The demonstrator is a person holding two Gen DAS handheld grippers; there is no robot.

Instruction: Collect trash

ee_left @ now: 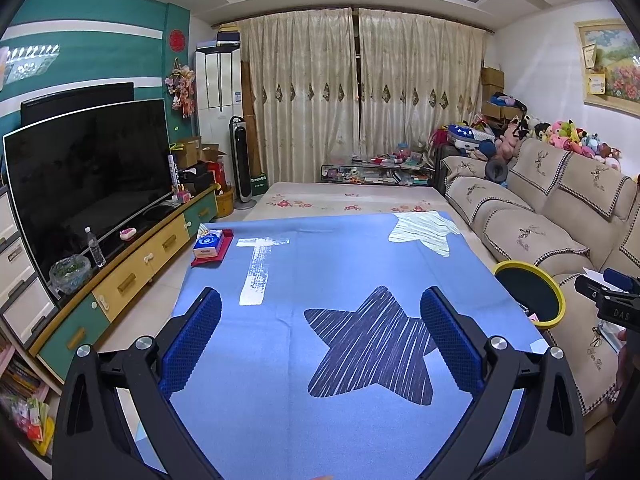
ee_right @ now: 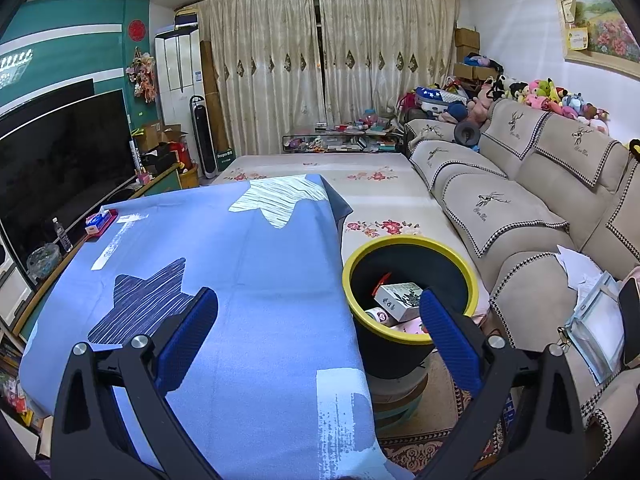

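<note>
Both grippers, left point(ee_left: 320, 312) & right point(ee_right: 318, 312): jaws wide open, empty, over blue-clothed worktop point(ee_right: 248, 248). Yellow-rimmed bin point(ee_right: 412, 292) beside worktop holds boxes.

1. Trash bin point(ee_right: 408, 332): round, black body, yellow rim, standing upright just off the right edge of the blue star-print tablecloth point(ee_right: 240, 280), between the table and the sofa. It sits on top of a stack of round items on the floor.
2. Bin contents, seen in the right wrist view: a white box with dark print point(ee_right: 398, 300) lying tilted, a red scrap point(ee_right: 381, 283) behind it against the inner wall, and a pink-and-white packet point(ee_right: 380, 315) near the front rim.
3. In the left wrist view only the bin's yellow rim and dark interior point(ee_left: 530, 294) show past the table edge; its contents are hidden.
</note>
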